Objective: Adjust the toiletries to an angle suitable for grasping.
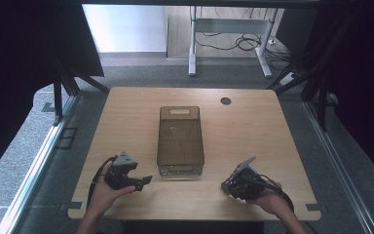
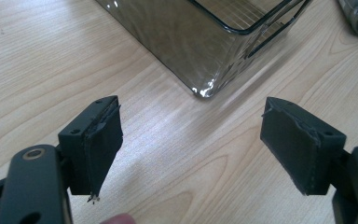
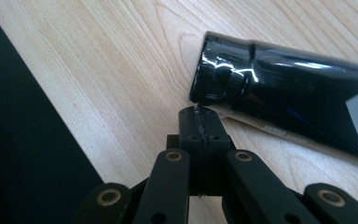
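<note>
High view shows us holding the left gripper and right gripper low over the pale wooden table, either side of a smoky transparent bin standing at the middle, apparently empty. Beside our right gripper's tips lies a glossy black tube, cap toward them, near the table's edge. Our left jaws stand wide apart, facing the bin's near corner; our right jaws are pressed together on nothing. Grey carpet surrounds the table.
</note>
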The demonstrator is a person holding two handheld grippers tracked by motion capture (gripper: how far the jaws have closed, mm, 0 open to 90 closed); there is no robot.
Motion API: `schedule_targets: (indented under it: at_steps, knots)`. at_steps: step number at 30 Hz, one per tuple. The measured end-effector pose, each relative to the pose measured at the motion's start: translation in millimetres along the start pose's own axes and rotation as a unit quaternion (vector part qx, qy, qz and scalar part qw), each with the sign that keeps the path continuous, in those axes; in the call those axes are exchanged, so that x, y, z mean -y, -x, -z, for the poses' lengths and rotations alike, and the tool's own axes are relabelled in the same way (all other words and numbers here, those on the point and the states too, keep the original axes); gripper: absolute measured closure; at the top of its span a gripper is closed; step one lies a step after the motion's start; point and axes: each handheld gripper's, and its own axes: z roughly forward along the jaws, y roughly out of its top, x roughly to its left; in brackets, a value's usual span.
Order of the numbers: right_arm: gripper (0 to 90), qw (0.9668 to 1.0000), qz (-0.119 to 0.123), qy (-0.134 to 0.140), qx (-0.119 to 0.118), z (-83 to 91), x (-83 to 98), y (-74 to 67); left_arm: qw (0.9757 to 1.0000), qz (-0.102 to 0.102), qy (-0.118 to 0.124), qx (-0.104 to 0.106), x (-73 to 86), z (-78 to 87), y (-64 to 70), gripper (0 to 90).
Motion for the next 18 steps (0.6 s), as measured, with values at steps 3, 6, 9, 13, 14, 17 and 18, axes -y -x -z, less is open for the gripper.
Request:
schedule_targets:
  at_steps: [3, 6, 9, 13, 14, 17, 18]
  knots:
    - [90.0, 1.0000, -0.002, 0.004, 0.000, -0.9, -2.5, 0.3, 1.0000, 0.000, -0.002, 0.000, 0.7, -0.8, -0.8, 21.2]
    - [89.9, 1.0000, -0.005, 0.007, 0.005, -2.9, -7.4, 1.8, 1.0000, 0.000, -0.001, 0.000, 0.5, -0.1, -0.8, 21.3]
    - [89.9, 0.9999, -0.008, 0.009, 0.005, -3.8, -10.4, 2.4, 1.0000, 0.000, -0.001, -0.001, 0.4, 0.0, -0.3, 21.3]
    - [90.0, 0.9998, -0.016, 0.012, 0.010, -6.9, -18.3, 5.1, 1.0000, 0.001, -0.003, 0.001, 0.9, -1.7, -1.3, 21.3]
    - [90.0, 0.9998, -0.016, 0.012, 0.010, -6.9, -18.3, 5.1, 1.0000, 0.001, -0.004, 0.001, 1.1, -2.1, -1.3, 21.3]
    - [89.9, 0.9996, -0.022, 0.013, 0.012, -10.0, -24.2, 6.7, 1.0000, 0.001, -0.004, 0.001, 1.1, -2.3, -1.1, 21.2]
    - [89.9, 0.9996, -0.022, 0.013, 0.012, -10.0, -24.2, 6.7, 1.0000, 0.001, -0.004, 0.001, 1.1, -2.3, -1.1, 21.3]
